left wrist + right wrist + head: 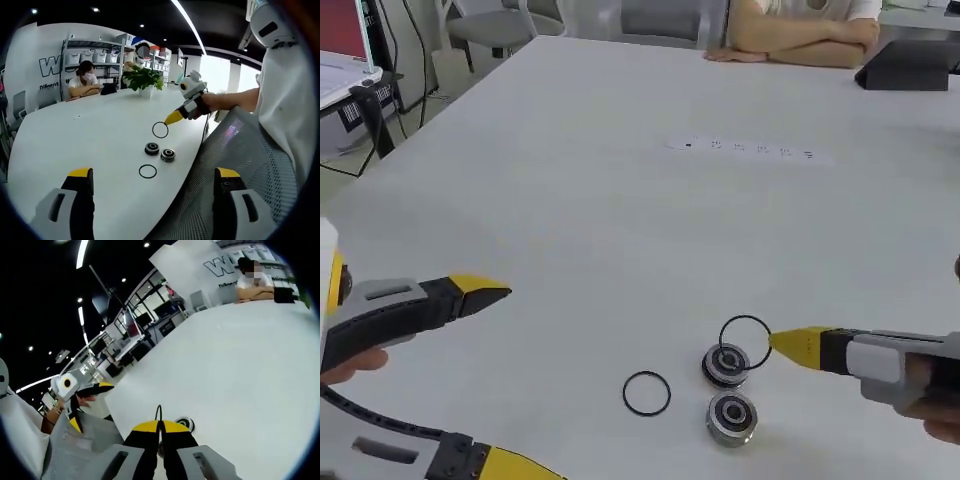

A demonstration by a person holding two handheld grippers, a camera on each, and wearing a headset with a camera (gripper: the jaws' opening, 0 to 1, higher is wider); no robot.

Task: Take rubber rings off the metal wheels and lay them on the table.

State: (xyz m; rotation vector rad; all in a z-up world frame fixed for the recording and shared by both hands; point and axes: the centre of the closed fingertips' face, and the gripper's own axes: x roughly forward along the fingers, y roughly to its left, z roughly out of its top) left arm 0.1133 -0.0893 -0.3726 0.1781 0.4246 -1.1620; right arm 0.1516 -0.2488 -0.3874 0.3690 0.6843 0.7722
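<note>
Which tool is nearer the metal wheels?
Right. The right tool, gripping a black rubber ring, is beside the silver metal wheels; the open left tool sits far to their left.

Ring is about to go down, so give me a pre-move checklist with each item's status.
1. Right hand-held gripper shut on thin black rubber ring: ok.
2. That ring hangs clear of the silver metal wheel beside it: ok.
3. Bare white table to lay it on: ok.
4. Other black ring lies flat, out of the way: ok.
5. Left hand-held gripper open, away from the wheels: ok.
6. Rings left on second metal wheel: cannot tell.
</note>
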